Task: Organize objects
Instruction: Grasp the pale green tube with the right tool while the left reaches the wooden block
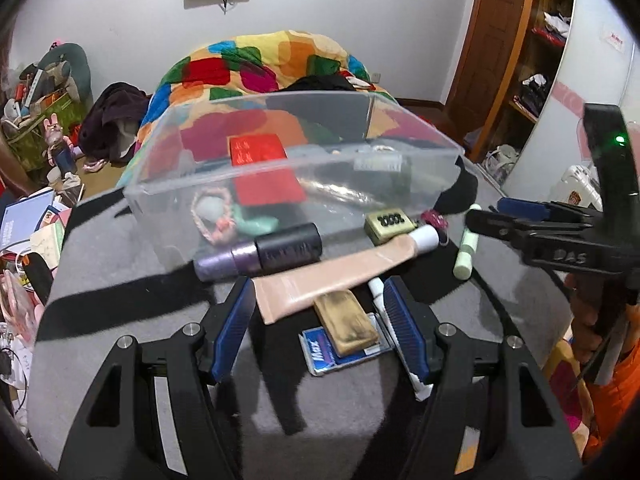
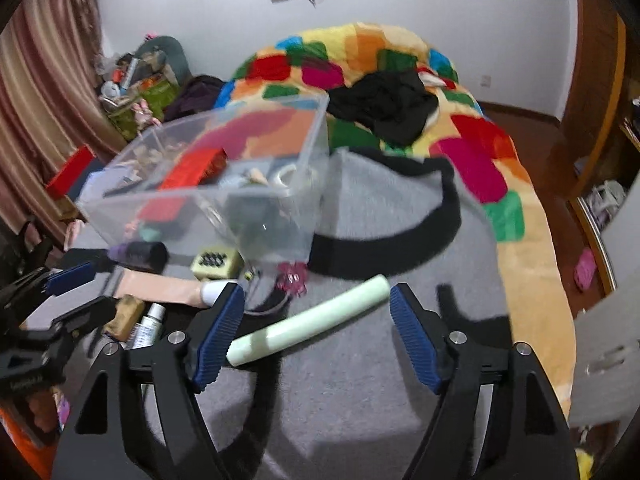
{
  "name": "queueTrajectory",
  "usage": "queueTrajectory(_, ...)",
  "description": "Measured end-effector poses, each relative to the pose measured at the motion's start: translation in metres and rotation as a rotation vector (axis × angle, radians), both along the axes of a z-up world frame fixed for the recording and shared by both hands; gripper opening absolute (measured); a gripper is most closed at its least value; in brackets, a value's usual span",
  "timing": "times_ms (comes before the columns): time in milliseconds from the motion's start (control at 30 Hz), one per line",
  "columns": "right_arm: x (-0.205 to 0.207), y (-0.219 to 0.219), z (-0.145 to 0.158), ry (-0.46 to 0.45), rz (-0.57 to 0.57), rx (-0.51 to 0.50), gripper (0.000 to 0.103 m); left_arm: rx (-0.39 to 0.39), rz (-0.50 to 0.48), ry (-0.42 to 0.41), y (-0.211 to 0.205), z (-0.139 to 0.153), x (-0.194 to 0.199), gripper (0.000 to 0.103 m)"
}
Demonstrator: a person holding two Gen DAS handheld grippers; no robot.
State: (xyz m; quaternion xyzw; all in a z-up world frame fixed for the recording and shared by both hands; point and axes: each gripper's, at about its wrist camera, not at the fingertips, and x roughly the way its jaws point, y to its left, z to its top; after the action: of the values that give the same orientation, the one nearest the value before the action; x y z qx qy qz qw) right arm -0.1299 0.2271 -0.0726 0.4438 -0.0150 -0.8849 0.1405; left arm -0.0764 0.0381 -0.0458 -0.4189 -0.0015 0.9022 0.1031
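A grey blanket (image 1: 120, 256) covered the bed. On it sat a clear box (image 1: 280, 184), with a green tube (image 2: 308, 320) near the box.

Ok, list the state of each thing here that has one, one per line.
Clear box: open, no lid on, partly filled.
Red packet: inside the box.
Peach tube: capped, lying flat outside the box.
Purple bottle: capped, on its side against the box.
Green tube: lying flat on the grey cloth, between the right claw's pads, not gripped.
Left claw: open, empty.
Right claw: open.
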Motion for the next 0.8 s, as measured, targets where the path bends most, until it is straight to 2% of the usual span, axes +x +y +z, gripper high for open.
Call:
queueTrajectory(167,-0.004,-0.007,-0.024,-0.072,-0.011,0.001,0.073,-0.024,0.008,-0.007,0.005,-0.011,0.004,0.066)
queueTrajectory(300,0.006,0.001,-0.024,-0.048,-0.005,0.006,0.066,-0.029,0.013,-0.01,0.003,-0.017,0.01,0.063)
queueTrajectory(367,0.012,0.008,-0.024,-0.041,0.0,0.022,0.048,-0.026,0.012,-0.009,0.0,-0.018,0.013,0.061)
queueTrajectory(533,0.023,0.021,-0.023,-0.027,0.009,0.059,0.026,-0.023,0.018,-0.004,-0.005,-0.018,0.016,0.059)
queueTrajectory(700,0.02,0.025,-0.022,-0.021,0.009,0.054,0.024,-0.038,-0.011,0.019,0.006,-0.014,0.011,0.057)
queueTrajectory(800,0.014,0.023,-0.024,-0.009,0.009,0.057,0.024,-0.031,-0.04,0.009,0.011,-0.017,0.007,0.042)
